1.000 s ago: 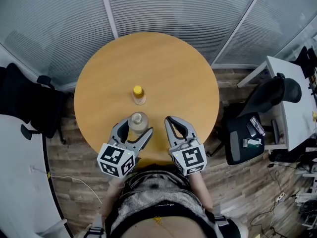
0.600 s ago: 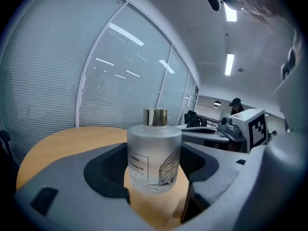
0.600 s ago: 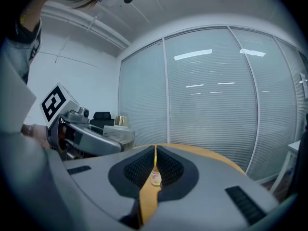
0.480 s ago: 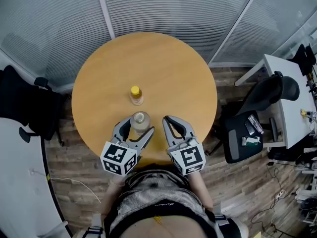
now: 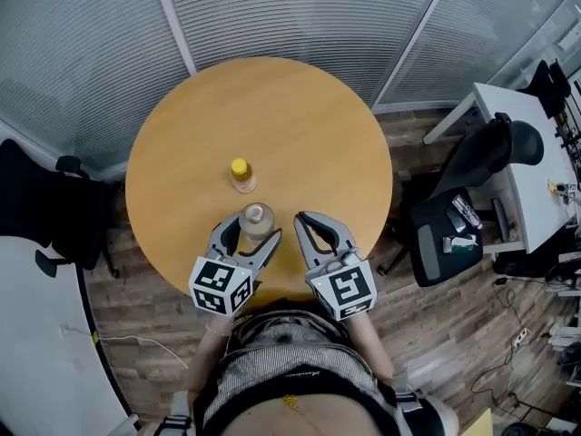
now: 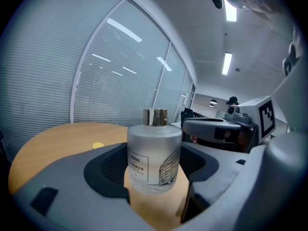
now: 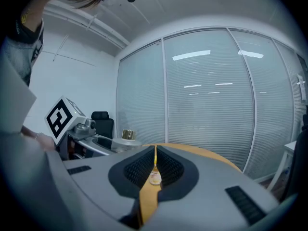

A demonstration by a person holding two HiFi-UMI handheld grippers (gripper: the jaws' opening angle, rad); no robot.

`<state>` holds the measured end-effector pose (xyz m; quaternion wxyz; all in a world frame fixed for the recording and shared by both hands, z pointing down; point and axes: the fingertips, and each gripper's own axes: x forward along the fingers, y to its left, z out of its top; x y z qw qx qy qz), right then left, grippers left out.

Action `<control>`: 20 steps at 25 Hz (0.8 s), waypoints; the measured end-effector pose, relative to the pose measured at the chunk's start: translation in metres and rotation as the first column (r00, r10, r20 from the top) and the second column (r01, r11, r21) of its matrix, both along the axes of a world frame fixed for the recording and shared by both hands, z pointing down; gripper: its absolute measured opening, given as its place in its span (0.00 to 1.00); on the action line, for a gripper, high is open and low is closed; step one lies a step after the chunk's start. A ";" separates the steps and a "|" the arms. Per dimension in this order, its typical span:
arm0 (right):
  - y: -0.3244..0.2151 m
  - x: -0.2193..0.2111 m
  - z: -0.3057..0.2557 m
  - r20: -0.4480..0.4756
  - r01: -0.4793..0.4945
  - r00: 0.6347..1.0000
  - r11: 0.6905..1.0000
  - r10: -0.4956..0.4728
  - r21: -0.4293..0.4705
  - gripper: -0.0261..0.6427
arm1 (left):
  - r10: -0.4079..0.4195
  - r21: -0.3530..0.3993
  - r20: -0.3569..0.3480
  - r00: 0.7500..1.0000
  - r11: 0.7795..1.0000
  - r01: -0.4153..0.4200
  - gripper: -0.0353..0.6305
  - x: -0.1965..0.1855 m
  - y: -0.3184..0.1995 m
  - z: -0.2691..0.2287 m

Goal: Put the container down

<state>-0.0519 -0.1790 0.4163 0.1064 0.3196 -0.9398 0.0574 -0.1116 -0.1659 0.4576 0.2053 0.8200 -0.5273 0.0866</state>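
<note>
1. The round wooden table [image 5: 300,125] is taking up most of the head view and is offering plenty of bare surface near the person's edge for setting something down.
2. The left gripper [image 5: 251,232] is reaching in over that near edge. Its two jaws are standing apart at the width of the container and are pressing on it from both sides, so it is being clamped at mid-body and carried upright.
3. The right gripper [image 5: 309,221] is hovering just beside the left one. Its jaws are drawn together to a thin slit with nothing between them. It seems to be waiting out of the way, since one gripper is enough for this job.
4. The container [image 6: 154,158], a frosted bottle with a gold cap, is sitting between the left pads. Its base is looking level with the tabletop or just touching it, though I cannot tell which. If it is down, loosening the jaws appears to be all that is left.
5. A small yellow-capped bottle [image 5: 241,173] is standing farther in, near the container but apart from it, so it is not crowding the landing spot.
</note>
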 end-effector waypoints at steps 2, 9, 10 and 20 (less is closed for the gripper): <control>0.001 0.002 0.003 -0.015 -0.007 1.000 1.000 0.007 0.001 0.07 | 0.011 -0.011 -0.006 1.000 1.000 -0.011 0.56 0.001 -0.001 0.008; 0.001 0.005 0.006 -0.018 -0.049 0.999 0.999 0.049 -0.014 0.07 | 0.038 -0.053 -0.037 0.999 0.998 -0.040 0.56 0.001 -0.005 0.032; 0.002 0.004 0.007 -0.021 -0.053 0.998 0.998 0.052 -0.015 0.07 | 0.040 -0.059 -0.037 0.999 0.997 -0.042 0.56 0.001 -0.006 0.036; -0.001 0.008 0.013 -0.048 -0.098 0.994 0.995 0.097 -0.026 0.07 | 0.072 -0.093 -0.025 0.997 0.993 -0.074 0.56 -0.002 -0.015 0.070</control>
